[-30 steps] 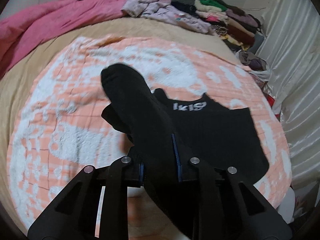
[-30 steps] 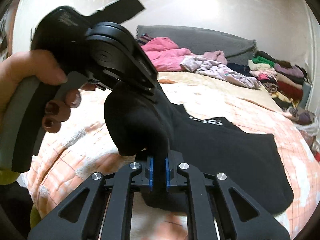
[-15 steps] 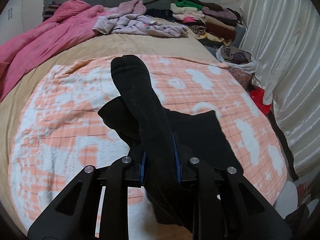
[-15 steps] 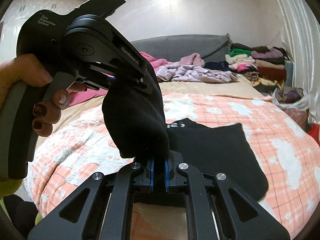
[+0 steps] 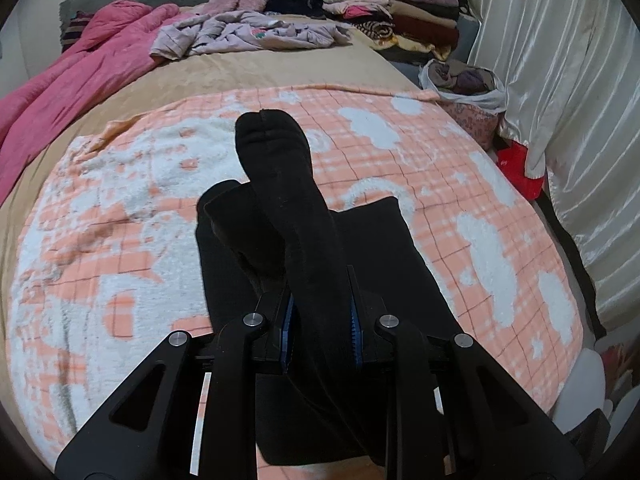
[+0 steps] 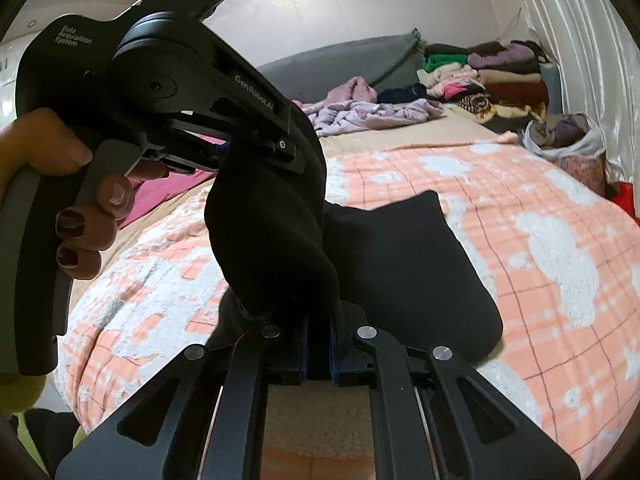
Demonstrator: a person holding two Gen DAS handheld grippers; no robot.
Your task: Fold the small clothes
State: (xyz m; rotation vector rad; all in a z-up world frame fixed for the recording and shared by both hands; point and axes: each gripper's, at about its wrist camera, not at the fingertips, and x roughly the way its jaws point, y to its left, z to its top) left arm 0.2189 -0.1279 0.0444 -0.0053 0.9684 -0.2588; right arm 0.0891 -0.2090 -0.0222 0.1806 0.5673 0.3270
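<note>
While you hold both tools over the bed, your left gripper (image 5: pixel 321 322) is clamped on a black sock (image 5: pixel 280 184), its blue pads pressed against the fabric with only the sock's thickness between them. From there the sock runs away from the camera, its rounded toe end raised above the orange-and-white checked blanket (image 5: pixel 120 272). Your right gripper (image 6: pixel 319 354) is closed down nearly all the way, pinching another part of the same black sock (image 6: pixel 272 248), which bulges up just above its fingers. Beneath the sock, a second black garment (image 6: pixel 408 272) lies flat on the blanket (image 6: pixel 560 280). In the right wrist view, your left hand (image 6: pixel 60 200) squeezes the handle of the other tool. Loose pink and lilac clothes (image 5: pixel 248 32) lie at the far end of the bed, beside a folded stack (image 5: pixel 400 12).
</note>
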